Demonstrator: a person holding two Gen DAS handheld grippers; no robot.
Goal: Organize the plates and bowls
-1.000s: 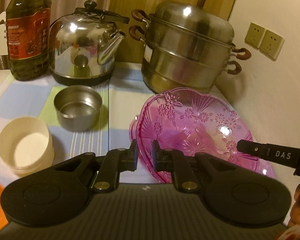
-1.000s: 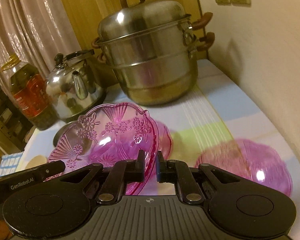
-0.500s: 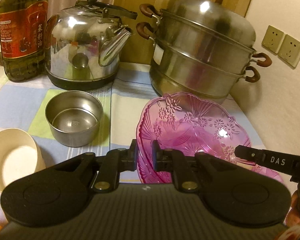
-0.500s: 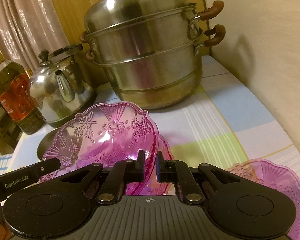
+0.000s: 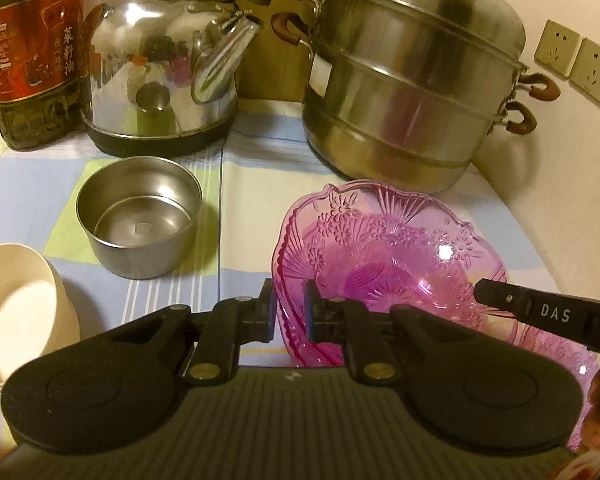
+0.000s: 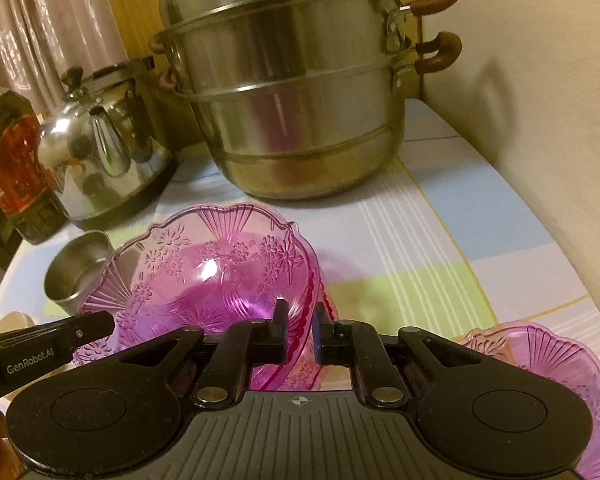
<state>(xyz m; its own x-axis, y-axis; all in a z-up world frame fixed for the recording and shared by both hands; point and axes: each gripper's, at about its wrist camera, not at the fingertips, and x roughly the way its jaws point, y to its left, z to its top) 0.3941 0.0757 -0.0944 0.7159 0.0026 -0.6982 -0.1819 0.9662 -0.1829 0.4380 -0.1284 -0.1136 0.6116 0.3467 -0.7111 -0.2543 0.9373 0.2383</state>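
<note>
A pink clear plastic bowl with a flower pattern is held between both grippers. My left gripper is shut on its left rim. My right gripper is shut on its right rim, and the bowl shows tilted in the right wrist view. A second pink bowl sits on the table at the lower right. A steel bowl stands left of the held bowl. Stacked cream bowls lie at the far left.
A large steel steamer pot and a kettle stand at the back, with an oil bottle at the back left. The wall runs along the right side. The checked tablecloth covers the table.
Both grippers have moved forward toward the steamer pot with the pink bowl between them. The second pink bowl has slid toward the lower right of the right wrist view.
</note>
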